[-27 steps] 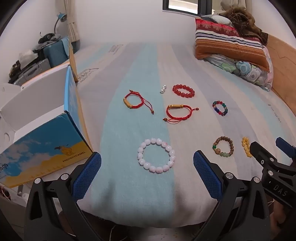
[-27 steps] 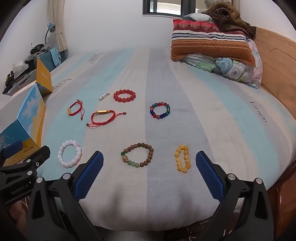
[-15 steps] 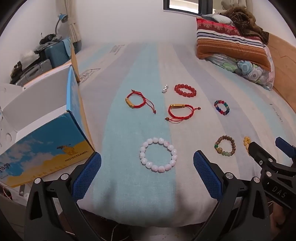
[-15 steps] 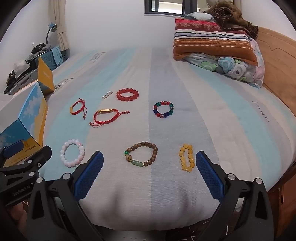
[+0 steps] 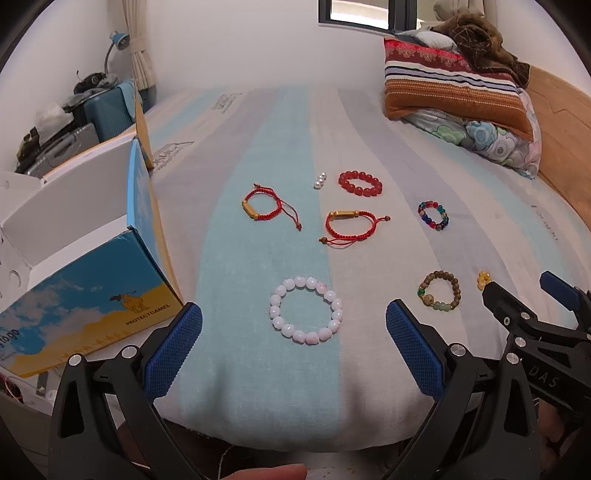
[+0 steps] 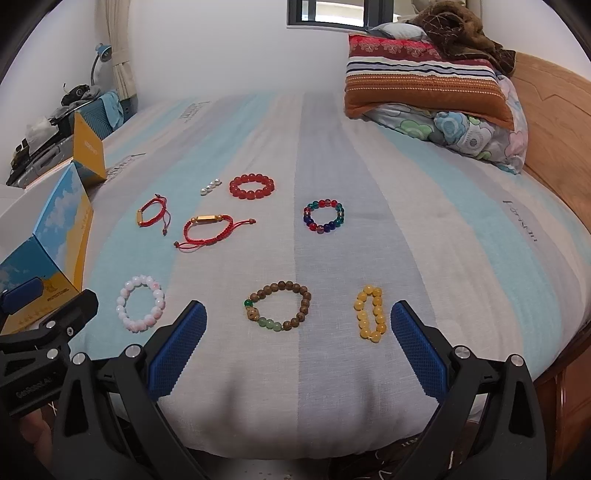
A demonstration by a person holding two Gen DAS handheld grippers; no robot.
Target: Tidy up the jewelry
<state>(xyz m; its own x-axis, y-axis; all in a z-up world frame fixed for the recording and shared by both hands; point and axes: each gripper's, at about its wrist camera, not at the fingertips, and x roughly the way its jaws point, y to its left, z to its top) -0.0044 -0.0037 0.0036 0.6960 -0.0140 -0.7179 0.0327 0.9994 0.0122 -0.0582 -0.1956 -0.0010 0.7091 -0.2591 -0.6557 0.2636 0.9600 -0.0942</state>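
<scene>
- The place was a bedroom in a home.
- A bed (image 6: 369, 258) with a striped sheet in blue, grey and cream filled most of both views.
- At the far right corner of the bed lay a striped pillow (image 6: 421, 85) stacked on a flowered pillow (image 6: 461, 136), with a brown blanket (image 6: 458, 26) bunched on top.
- A wooden headboard (image 6: 554, 122) ran along the right edge of the bed.
- A window (image 5: 364, 13) sat high in the white far wall.
- Beyond the left edge stood a curtain (image 5: 142, 48), a blue desk lamp (image 5: 118, 40), a teal suitcase (image 5: 107, 110) and an open cardboard box (image 5: 92, 295).
</scene>
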